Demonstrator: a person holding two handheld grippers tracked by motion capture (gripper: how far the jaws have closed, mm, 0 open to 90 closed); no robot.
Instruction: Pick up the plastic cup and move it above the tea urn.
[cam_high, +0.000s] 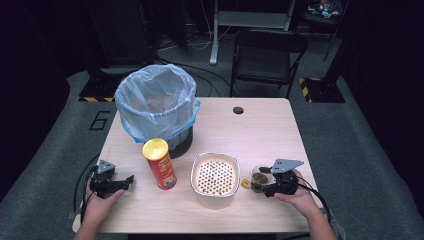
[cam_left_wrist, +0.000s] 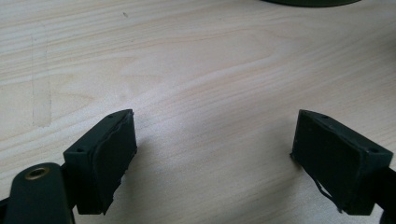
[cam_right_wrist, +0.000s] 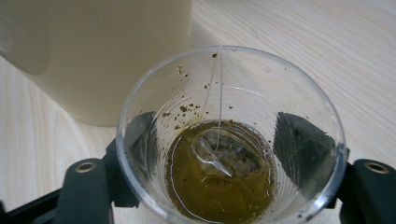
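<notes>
the right gripper (cam_right_wrist: 224, 154) is clamped on the cup (cam_right_wrist: 229, 140) of tea beside the strainer (cam_high: 215, 175); it should be kept upright when lifted. the left gripper (cam_left_wrist: 215, 154) is held wide, empty.

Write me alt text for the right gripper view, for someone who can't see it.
A clear plastic cup sits between the right gripper's two black jaws, which stand against its sides. It holds a little brownish liquid, a soaked tea bag whose string runs up to the rim, and specks on the inner wall. A cream container stands just behind it on the light wooden table.
</notes>
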